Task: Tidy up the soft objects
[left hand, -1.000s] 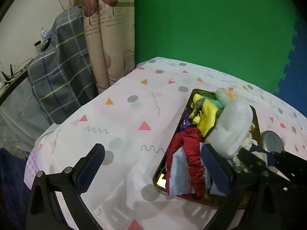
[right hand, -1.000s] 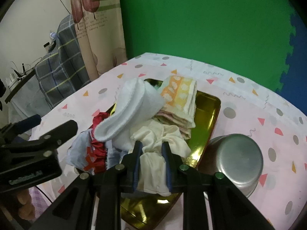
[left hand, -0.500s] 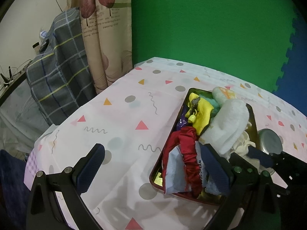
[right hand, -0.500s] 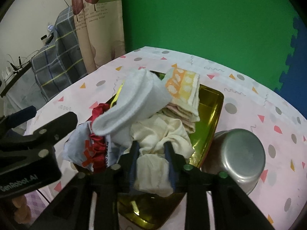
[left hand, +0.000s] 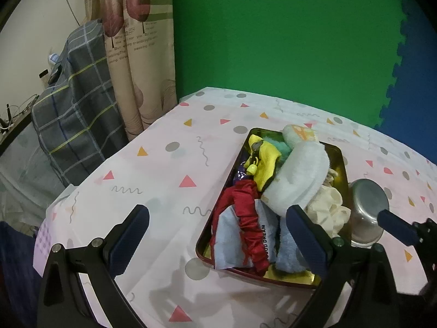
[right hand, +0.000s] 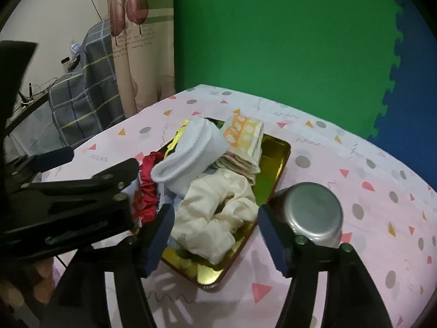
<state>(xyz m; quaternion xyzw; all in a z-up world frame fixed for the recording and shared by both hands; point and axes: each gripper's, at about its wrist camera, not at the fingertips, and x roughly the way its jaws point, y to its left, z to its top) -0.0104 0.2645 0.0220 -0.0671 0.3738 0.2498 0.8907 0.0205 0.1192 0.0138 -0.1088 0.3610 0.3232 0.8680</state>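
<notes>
Several soft cloths are piled in the gold rectangular metal tray (right hand: 275, 164); the cream crumpled cloth (right hand: 215, 216) has just been released there, lying loose between the right gripper's (right hand: 215, 235) just-opened jaws, and the left gripper (left hand: 218, 235) is held wide open and empty over the tray's near-left edge.

The clearest writing is on a pale blue cloth (left hand: 263, 235) lying in the gold tray (left hand: 338, 169) beside a red scrunchie (left hand: 245, 213): dark capitals run along its edge, ending in "DREAM", with the letters before that word partly covered and looking like "GOOD". In the right wrist view the same print shows only as an unreadable dark strip. The beige curtain (left hand: 131, 49) with brown tree shapes carries several short lines of small printed words under the trees, too blurred to read in either view.
</notes>
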